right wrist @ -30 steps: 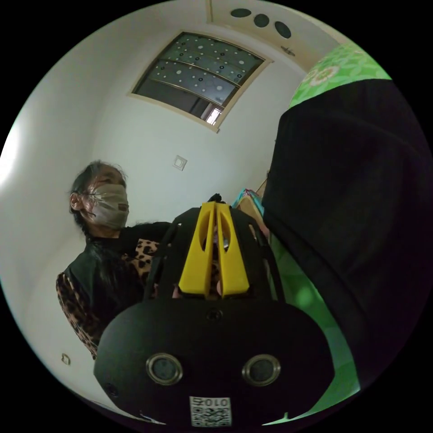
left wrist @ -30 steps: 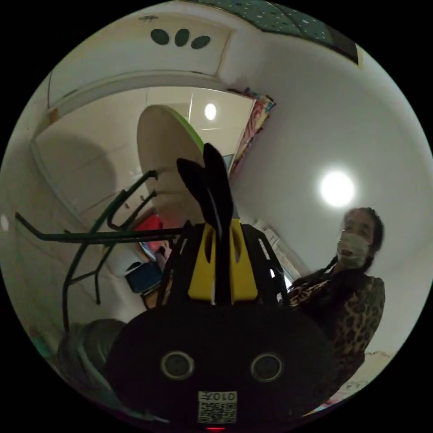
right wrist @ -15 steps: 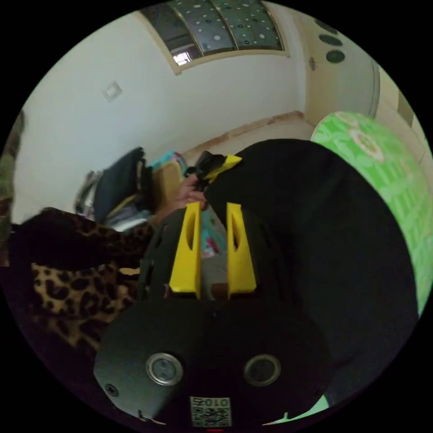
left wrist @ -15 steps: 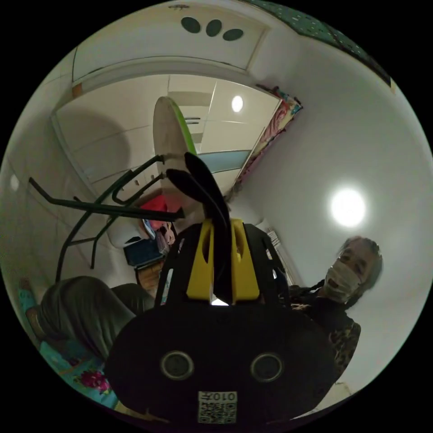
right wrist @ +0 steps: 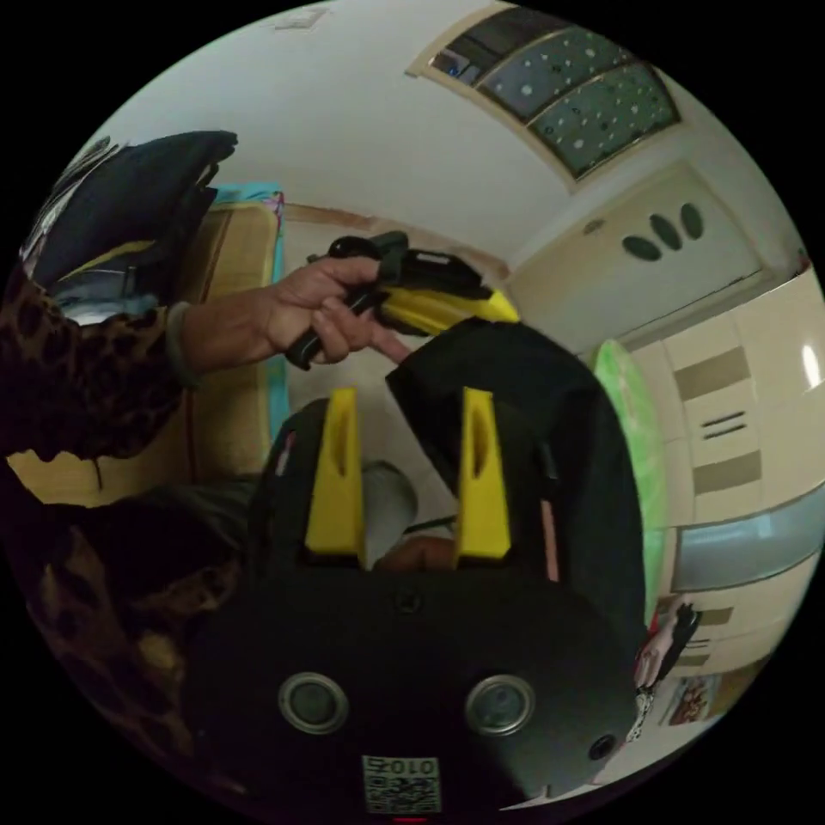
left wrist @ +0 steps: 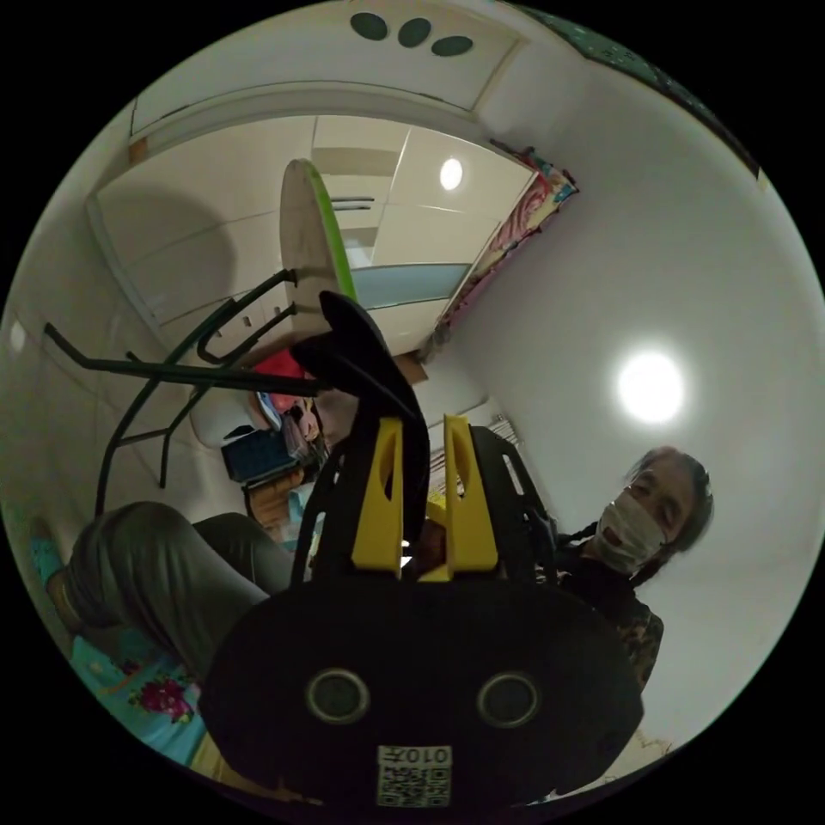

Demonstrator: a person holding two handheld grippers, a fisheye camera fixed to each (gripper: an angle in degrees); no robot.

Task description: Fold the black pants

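Observation:
The black pants (right wrist: 550, 430) hang as a dark sheet by my right gripper's (right wrist: 408, 395) right jaw. That gripper is wide open, with nothing between its jaws. A hand holds my left gripper (right wrist: 503, 314) above, its yellow jaws pinched on the top edge of the pants. In the left gripper view a strip of the black pants (left wrist: 352, 344) runs up from between the jaws of my left gripper (left wrist: 423, 421), lying against the left jaw.
A person in a mask and leopard-print top (left wrist: 636, 550) stands close by. A round green-topped table (left wrist: 309, 232) on dark metal legs (left wrist: 172, 369) is beside the pants. Grey trouser legs (left wrist: 172, 559) show low on the left. A door (right wrist: 662, 249) and cupboards lie beyond.
My right gripper went from shut to wide open and its view swung round to the hand holding the left gripper. The left gripper keeps its hold on the black cloth.

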